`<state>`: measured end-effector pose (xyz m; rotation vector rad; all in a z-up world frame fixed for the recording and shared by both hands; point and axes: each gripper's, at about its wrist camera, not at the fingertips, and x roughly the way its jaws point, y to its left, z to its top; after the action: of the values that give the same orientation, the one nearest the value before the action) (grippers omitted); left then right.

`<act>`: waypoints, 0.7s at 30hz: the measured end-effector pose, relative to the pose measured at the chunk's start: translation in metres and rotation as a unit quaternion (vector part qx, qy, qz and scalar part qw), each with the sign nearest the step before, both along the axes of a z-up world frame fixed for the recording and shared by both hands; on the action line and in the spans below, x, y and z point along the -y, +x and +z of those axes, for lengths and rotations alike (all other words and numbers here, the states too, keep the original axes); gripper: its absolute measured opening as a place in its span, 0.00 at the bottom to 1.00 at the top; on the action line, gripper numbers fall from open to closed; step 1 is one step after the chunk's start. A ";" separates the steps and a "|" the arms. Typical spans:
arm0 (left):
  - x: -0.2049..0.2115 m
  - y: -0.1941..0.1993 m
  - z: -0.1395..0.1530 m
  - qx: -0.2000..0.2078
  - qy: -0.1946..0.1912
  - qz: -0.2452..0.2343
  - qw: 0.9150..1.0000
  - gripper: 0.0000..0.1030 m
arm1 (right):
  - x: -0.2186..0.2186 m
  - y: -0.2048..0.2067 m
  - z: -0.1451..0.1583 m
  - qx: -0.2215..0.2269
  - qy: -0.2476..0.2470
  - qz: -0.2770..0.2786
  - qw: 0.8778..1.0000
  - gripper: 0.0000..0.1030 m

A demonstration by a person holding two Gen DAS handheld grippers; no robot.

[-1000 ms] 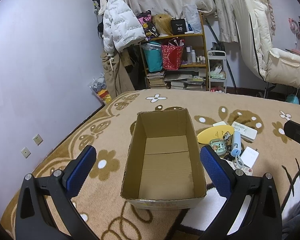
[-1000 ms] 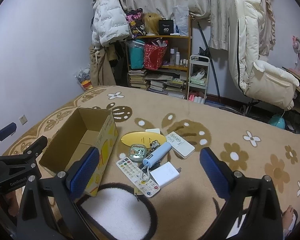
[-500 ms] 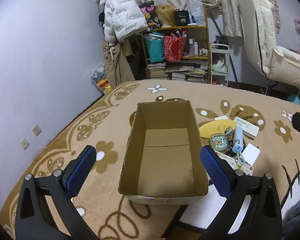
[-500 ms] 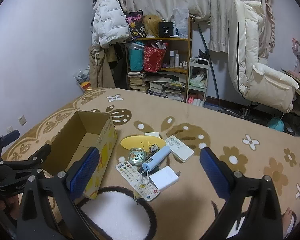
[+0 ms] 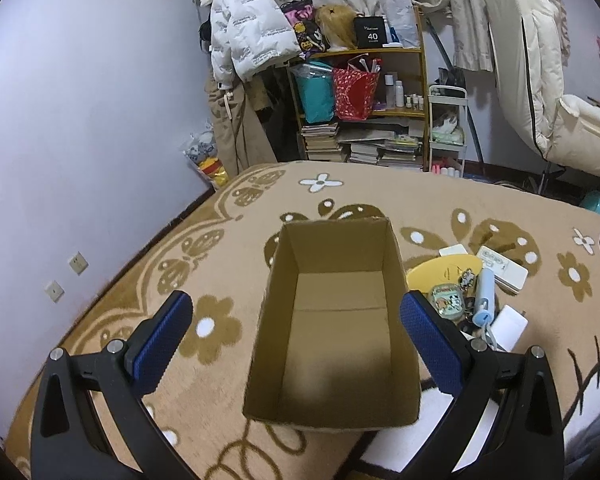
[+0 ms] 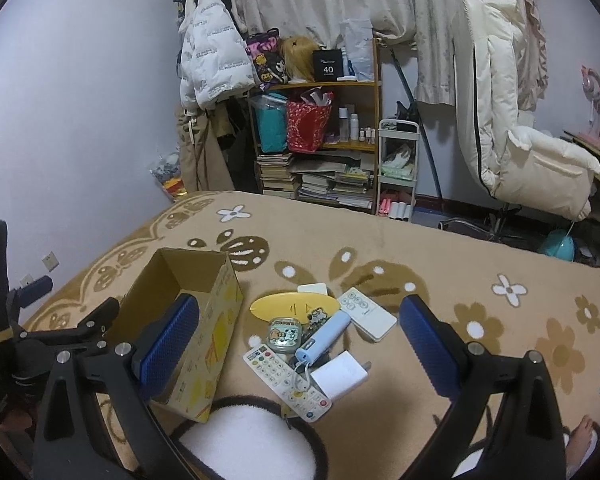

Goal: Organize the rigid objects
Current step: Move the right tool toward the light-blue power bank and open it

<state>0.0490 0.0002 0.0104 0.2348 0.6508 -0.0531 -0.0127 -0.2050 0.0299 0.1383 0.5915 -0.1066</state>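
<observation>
Both of my tools hang over the carpet (image 6: 440,280) with jaws spread wide and nothing between them. My left hand-held gripper (image 5: 296,340) hovers above the open cardboard box (image 5: 336,320), which lies directly ahead of it. My right hand-held gripper (image 6: 300,340) points at the pile just right of that box: a yellow oval case (image 6: 294,307), a white remote (image 6: 286,376), a blue power bank (image 6: 323,337) and a white charger (image 6: 340,374).
</observation>
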 end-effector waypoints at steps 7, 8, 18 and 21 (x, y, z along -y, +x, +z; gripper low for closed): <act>-0.002 0.026 0.007 -0.004 0.005 -0.009 1.000 1.00 | 0.003 0.021 0.011 0.004 -0.004 0.000 1.000 1.00; -0.004 0.029 0.006 -0.005 -0.001 -0.010 1.000 1.00 | 0.004 0.024 0.011 0.004 -0.003 0.000 1.000 1.00; -0.023 0.058 -0.028 -0.030 -0.029 0.006 0.999 1.00 | 0.009 0.059 -0.021 -0.026 -0.015 -0.005 1.000 1.00; -0.030 0.064 -0.042 -0.045 -0.026 0.018 0.998 1.00 | 0.010 0.069 -0.037 -0.041 -0.015 -0.006 0.999 1.00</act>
<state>0.1128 0.0301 -0.0313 0.1715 0.7425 -0.0459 0.0561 -0.2146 -0.0068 0.1090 0.6709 -0.1333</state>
